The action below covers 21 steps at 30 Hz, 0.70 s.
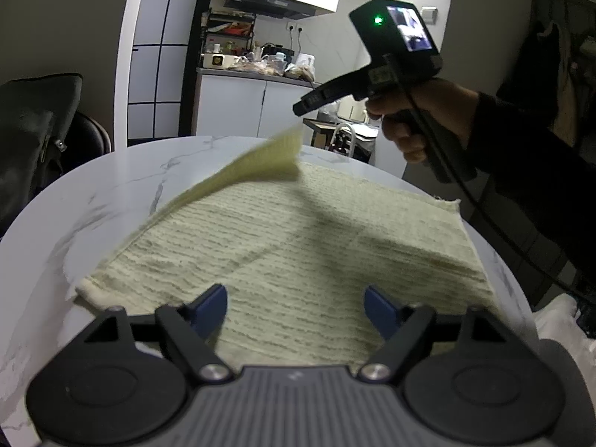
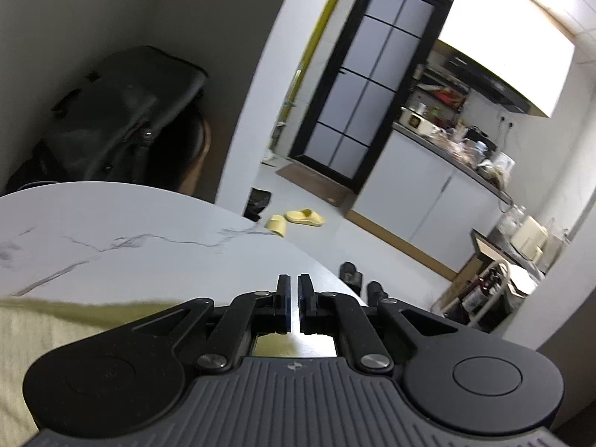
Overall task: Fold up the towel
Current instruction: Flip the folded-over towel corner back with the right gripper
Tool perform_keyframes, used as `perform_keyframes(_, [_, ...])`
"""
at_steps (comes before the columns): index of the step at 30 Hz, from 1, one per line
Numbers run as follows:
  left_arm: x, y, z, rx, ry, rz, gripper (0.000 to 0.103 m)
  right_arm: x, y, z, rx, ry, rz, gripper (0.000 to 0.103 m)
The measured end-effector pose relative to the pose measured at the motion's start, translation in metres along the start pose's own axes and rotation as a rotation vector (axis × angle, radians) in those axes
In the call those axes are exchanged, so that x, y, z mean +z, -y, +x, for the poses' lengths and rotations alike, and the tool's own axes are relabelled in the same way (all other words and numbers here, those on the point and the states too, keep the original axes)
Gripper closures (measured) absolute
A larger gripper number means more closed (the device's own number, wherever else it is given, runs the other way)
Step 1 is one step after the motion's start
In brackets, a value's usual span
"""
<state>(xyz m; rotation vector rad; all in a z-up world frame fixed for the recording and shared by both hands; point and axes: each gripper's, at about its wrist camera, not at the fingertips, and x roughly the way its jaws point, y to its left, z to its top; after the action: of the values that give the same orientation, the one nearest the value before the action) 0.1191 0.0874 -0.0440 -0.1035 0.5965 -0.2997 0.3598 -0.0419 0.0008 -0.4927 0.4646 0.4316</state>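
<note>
A pale yellow ribbed towel point(image 1: 290, 246) lies spread on the round white marble table point(image 1: 123, 186). Its far corner point(image 1: 275, 156) hangs blurred in the air, lifted off the towel, just below the right gripper's tip. My left gripper point(image 1: 296, 307) is open and empty, low over the towel's near edge. My right gripper point(image 1: 313, 100) is held above the far side of the towel; in its own view point(image 2: 294, 298) the fingers stand nearly together with a narrow gap and nothing between them. The towel point(image 2: 48, 327) shows at the lower left there.
A dark bag on a chair point(image 1: 37, 134) stands at the table's left edge. Kitchen cabinets and a cluttered counter point(image 1: 257, 70) lie beyond the table. Slippers point(image 2: 301, 218) and shoes lie on the floor. The right gripper's cable point(image 1: 495, 231) hangs over the table's right side.
</note>
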Motion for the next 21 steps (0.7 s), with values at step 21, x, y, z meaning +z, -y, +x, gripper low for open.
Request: perform_keyframes(21, [0.001,0.002,0.000,0.000,-0.004,0.002,0.017,-0.030,-0.031,0.022,0.107,-0.149,-0.069,0.065])
